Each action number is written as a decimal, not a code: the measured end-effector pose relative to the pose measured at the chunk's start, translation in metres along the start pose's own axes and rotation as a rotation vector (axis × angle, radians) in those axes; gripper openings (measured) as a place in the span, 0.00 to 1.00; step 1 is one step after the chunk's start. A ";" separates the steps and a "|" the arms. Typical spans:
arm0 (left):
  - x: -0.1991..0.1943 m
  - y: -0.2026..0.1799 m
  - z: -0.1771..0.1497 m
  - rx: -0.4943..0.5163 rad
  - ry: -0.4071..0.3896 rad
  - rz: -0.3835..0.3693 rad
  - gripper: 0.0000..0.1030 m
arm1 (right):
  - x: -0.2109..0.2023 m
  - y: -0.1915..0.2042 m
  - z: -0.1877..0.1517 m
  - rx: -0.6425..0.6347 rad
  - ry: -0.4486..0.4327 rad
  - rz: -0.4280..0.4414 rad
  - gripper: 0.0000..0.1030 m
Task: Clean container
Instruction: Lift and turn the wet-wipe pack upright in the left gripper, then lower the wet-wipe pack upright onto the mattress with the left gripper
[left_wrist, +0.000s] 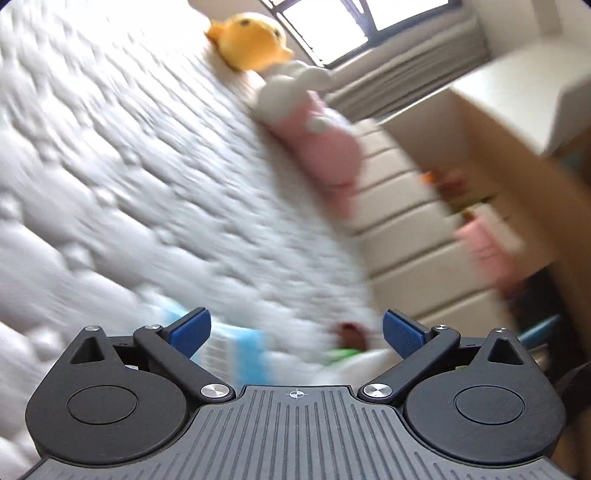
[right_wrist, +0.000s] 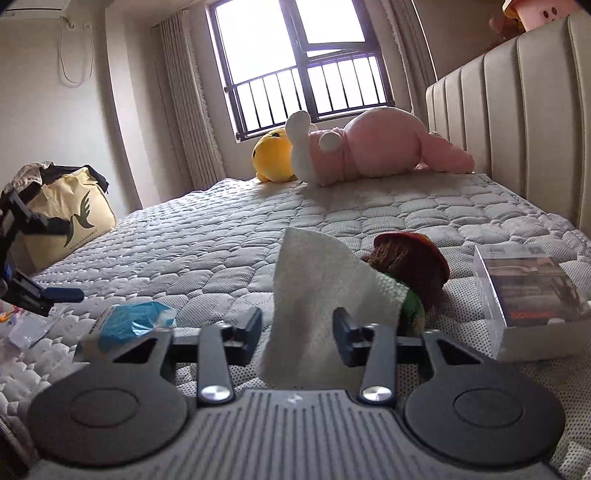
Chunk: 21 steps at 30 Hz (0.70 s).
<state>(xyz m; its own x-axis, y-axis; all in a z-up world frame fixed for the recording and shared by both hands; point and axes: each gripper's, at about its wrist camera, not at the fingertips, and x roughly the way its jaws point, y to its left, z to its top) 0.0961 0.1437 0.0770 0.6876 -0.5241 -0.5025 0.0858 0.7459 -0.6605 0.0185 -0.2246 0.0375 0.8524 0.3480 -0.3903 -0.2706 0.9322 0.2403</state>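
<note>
Bed (right_wrist: 229, 236): quilted grey mattress, fills the ground ahead of both sets of jaws. Left wrist view is tilted and motion-blurred; right wrist view is sharp.

Headboard (right_wrist: 517, 122): padded, cream, far right of the right jaws; in the left view it runs right of the left jaws.

Pink plush (right_wrist: 373, 151): lying far ahead of the right jaws, against the headboard end. Yellow plush (right_wrist: 273, 155) touching its left side. Both also show in the left view, far ahead.

Bag (right_wrist: 70, 214): cream, bird print, far left of the right jaws; right view only.

Container (right_wrist: 532, 291): clear box lying on the bed, right of the right jaws, apart from them. Not made out in the left view.

Paper towel (right_wrist: 325, 291): white sheet standing up between the right jaws, touching neither pad as far as I can tell.

Brown doll (right_wrist: 413, 266): just behind the towel, ahead-right of the right jaws.

Blue packet (right_wrist: 136, 321): just left of the right jaws; a blue blur sits by the left pad in the left view.

Right gripper (right_wrist: 297, 332): jaws wide apart, nothing clamped.

Left gripper (left_wrist: 297, 332): jaws wide apart, empty. It also shows at the far left edge of the right view.
</note>
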 end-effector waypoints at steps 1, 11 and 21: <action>0.002 -0.005 -0.003 0.073 0.002 0.071 0.99 | -0.001 -0.002 -0.004 0.000 -0.006 0.008 0.55; 0.051 -0.091 -0.135 1.559 0.188 0.455 0.99 | -0.011 -0.056 -0.031 0.216 -0.006 0.041 0.62; 0.091 -0.058 -0.078 1.356 0.483 0.406 1.00 | -0.013 -0.065 -0.036 0.246 -0.043 0.121 0.70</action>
<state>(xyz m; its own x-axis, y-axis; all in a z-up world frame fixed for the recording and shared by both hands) 0.0978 0.0207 0.0258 0.5532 -0.0724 -0.8299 0.7248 0.5329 0.4366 0.0088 -0.2863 -0.0045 0.8401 0.4457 -0.3092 -0.2589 0.8303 0.4935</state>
